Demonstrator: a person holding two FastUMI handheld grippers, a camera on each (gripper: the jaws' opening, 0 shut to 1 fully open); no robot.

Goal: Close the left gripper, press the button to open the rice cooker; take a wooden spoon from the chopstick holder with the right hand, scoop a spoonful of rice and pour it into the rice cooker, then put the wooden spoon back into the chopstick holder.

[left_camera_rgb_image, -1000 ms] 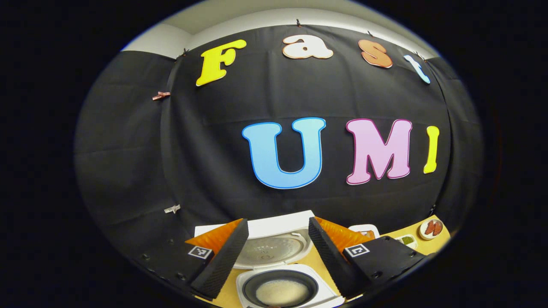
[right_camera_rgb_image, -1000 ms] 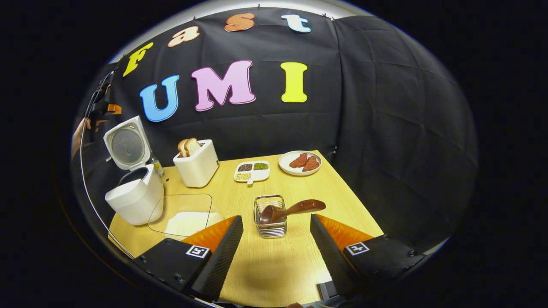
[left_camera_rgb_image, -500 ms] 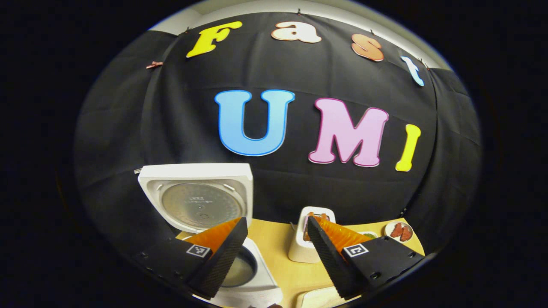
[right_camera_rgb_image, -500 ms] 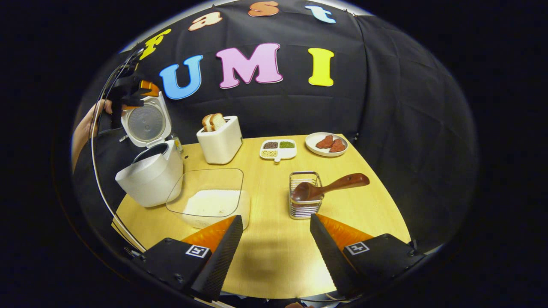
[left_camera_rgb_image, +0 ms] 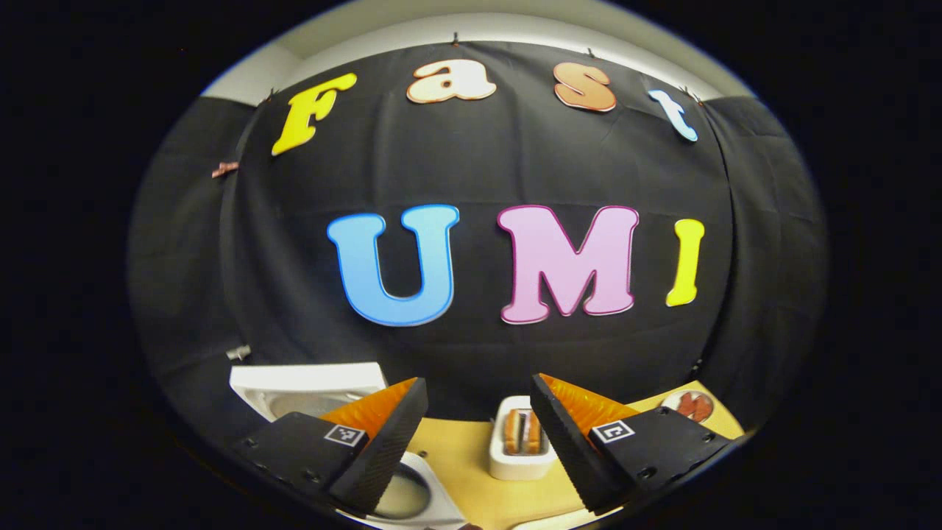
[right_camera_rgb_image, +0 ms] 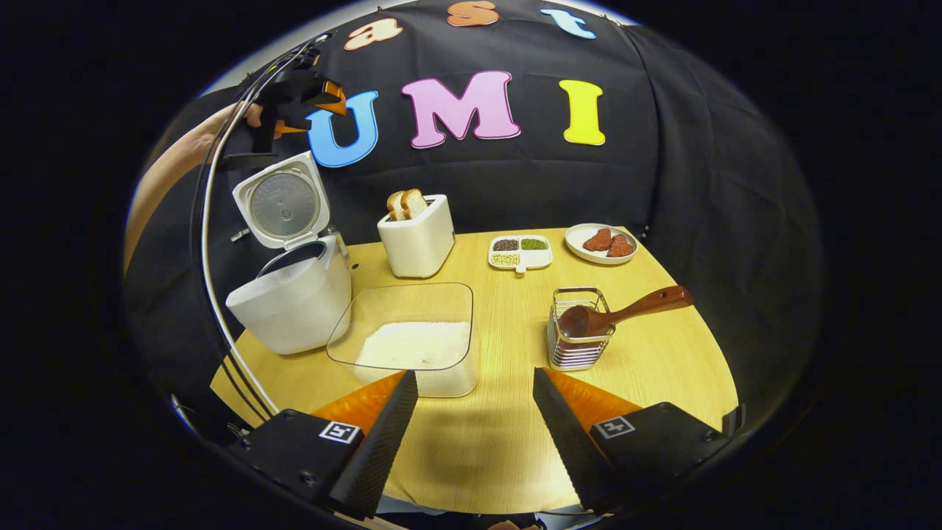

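The white rice cooker point(right_camera_rgb_image: 294, 302) stands at the table's left with its lid point(right_camera_rgb_image: 282, 202) raised; its rim point(left_camera_rgb_image: 423, 497) and lid point(left_camera_rgb_image: 309, 383) sit low in the left gripper view. A brown wooden spoon point(right_camera_rgb_image: 625, 309) lies bowl-down in the wire chopstick holder point(right_camera_rgb_image: 578, 338), handle leaning right. A clear box of rice point(right_camera_rgb_image: 412, 342) stands between cooker and holder. My left gripper point(left_camera_rgb_image: 477, 442) is open and holds nothing; in the right gripper view it point(right_camera_rgb_image: 302, 96) hangs high above the cooker in a hand. My right gripper point(right_camera_rgb_image: 475, 434) is open above the table's near edge, short of the holder.
A white toaster point(right_camera_rgb_image: 419, 235) with bread stands behind the rice box, also the toaster point(left_camera_rgb_image: 519, 442) ahead of my left fingers. A divided dish of beans point(right_camera_rgb_image: 521, 252) and a plate of red pieces point(right_camera_rgb_image: 602, 243) sit at the back right. A cable point(right_camera_rgb_image: 213, 280) hangs at left.
My left gripper has swung right and risen off the cooker, so the toaster is now between its fingers. My right gripper has pulled back and left; the spoon and holder have shifted right in its view.
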